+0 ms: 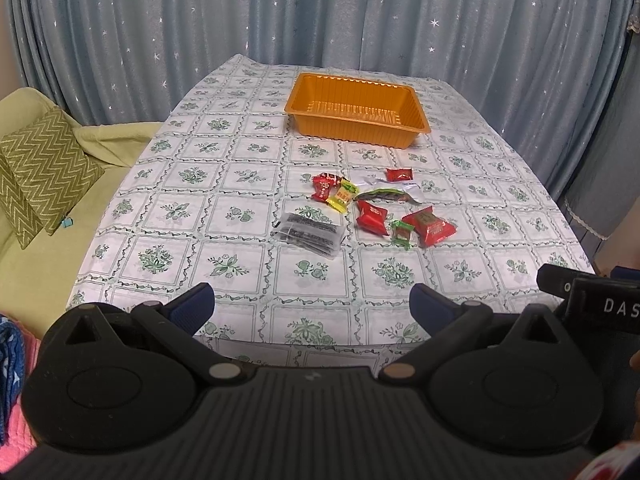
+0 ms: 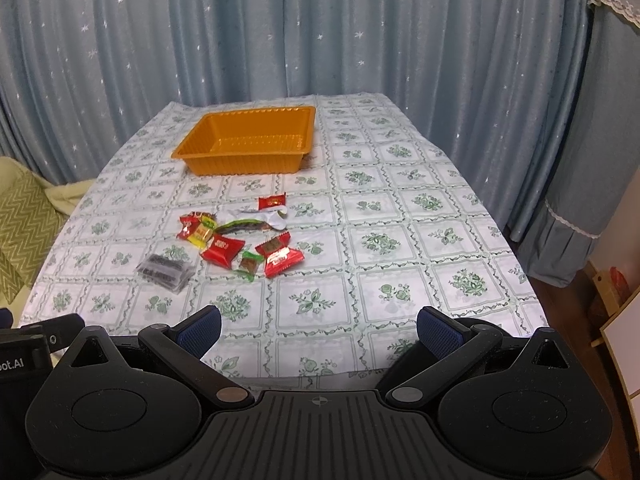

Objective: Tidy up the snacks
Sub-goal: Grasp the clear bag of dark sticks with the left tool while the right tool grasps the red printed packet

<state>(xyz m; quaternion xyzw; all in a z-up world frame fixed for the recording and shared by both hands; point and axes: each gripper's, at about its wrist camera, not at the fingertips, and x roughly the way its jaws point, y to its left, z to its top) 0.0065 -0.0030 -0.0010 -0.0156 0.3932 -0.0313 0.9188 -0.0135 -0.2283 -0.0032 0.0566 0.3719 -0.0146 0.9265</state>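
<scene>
An empty orange plastic tray (image 1: 416, 112) (image 2: 188, 151) stands toward the far end of the table. Nearer lies a loose cluster of wrapped snacks: red packets (image 1: 372, 218) (image 2: 222, 249), a yellow one (image 1: 342, 197) (image 2: 202, 234), a small green one (image 1: 401, 234) (image 2: 249, 265), a long dark green wrapper (image 1: 386, 196) (image 2: 246, 225), a white wrapper (image 2: 260, 216) and a clear pack of dark strips (image 1: 308, 234) (image 2: 164, 271). My left gripper (image 1: 312, 304) and right gripper (image 2: 319, 330) both hover open over the near table edge, well short of the snacks, holding nothing.
A floral tablecloth (image 1: 240, 208) (image 2: 400, 240) covers the table. Blue starred curtains (image 1: 320, 12) hang close behind it. A green sofa with a zigzag cushion (image 1: 40, 172) sits left. The other gripper's body (image 1: 592, 304) shows at the right edge. Wooden boards (image 2: 616, 304) lean at right.
</scene>
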